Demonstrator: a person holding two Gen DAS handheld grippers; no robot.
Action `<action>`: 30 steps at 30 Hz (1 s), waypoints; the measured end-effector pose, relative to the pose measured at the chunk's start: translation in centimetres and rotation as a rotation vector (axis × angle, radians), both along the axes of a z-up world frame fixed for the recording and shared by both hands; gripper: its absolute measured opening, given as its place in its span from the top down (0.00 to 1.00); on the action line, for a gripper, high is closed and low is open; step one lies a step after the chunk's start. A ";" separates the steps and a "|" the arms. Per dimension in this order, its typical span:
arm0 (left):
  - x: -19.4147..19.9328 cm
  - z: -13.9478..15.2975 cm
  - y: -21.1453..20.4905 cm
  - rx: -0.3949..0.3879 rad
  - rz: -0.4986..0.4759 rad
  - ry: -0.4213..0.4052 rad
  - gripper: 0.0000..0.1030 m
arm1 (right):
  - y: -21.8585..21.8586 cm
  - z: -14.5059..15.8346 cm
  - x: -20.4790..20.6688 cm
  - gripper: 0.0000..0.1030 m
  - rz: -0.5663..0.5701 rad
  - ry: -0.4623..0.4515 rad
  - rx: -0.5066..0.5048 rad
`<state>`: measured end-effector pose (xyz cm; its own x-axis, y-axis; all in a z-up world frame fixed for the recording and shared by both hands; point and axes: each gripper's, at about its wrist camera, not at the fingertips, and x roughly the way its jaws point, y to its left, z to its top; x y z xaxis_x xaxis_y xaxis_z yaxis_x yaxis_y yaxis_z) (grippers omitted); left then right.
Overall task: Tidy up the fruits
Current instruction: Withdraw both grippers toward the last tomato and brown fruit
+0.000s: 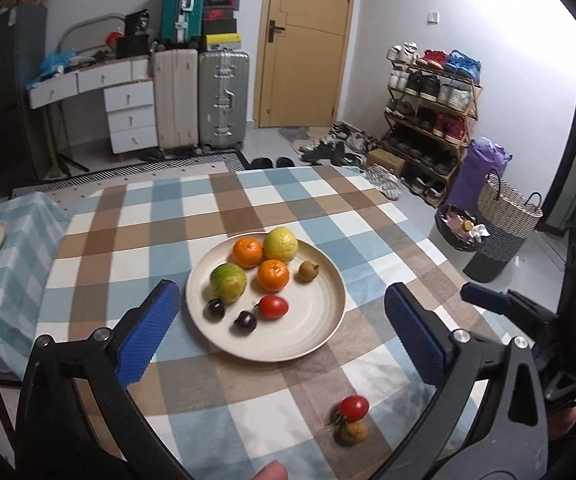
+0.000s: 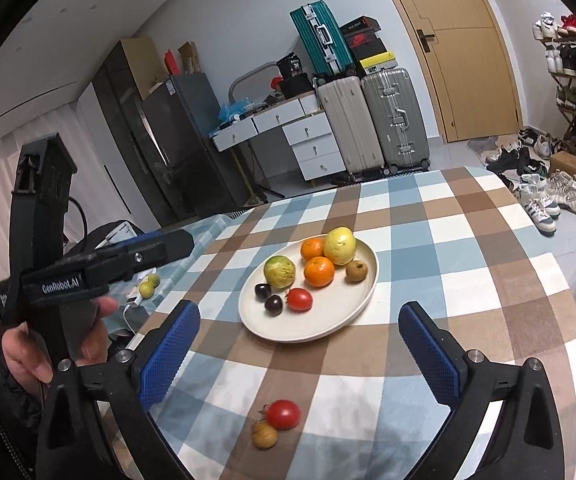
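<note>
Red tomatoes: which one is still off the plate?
The red tomato on the checked cloth, touching a small brown fruit; the other tomato lies on the cream plate.

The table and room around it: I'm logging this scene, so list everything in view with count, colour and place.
plate: one, cream, mid-table.
oranges: two, on plate.
green-yellow fruits: two, on plate.
dark plums: two, plate front.
red tomatoes: two; one on plate, one on cloth.
small brown fruits: two; one on plate, one beside loose tomato.
tablecloth: checked blue, brown, white.
suitcases: three, by door.
shoe rack: one, right wall.
left gripper: open, empty.
right gripper: open, empty.
</note>
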<state>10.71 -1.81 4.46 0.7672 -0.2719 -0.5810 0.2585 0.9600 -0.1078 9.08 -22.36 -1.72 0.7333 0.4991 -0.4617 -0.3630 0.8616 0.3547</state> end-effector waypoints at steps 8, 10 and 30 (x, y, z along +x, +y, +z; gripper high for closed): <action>-4.5 -1.9 1.8 -0.034 0.047 -0.003 0.01 | 1.4 0.3 -2.8 0.00 -0.003 -0.039 -0.055; -5.4 -2.9 2.3 -0.055 0.055 0.012 0.01 | 1.5 0.2 -3.4 0.00 -0.011 -0.044 -0.061; -5.6 -14.0 -2.4 -0.051 -0.001 0.222 0.01 | 0.9 -5.6 -6.2 0.00 -0.086 0.037 -0.131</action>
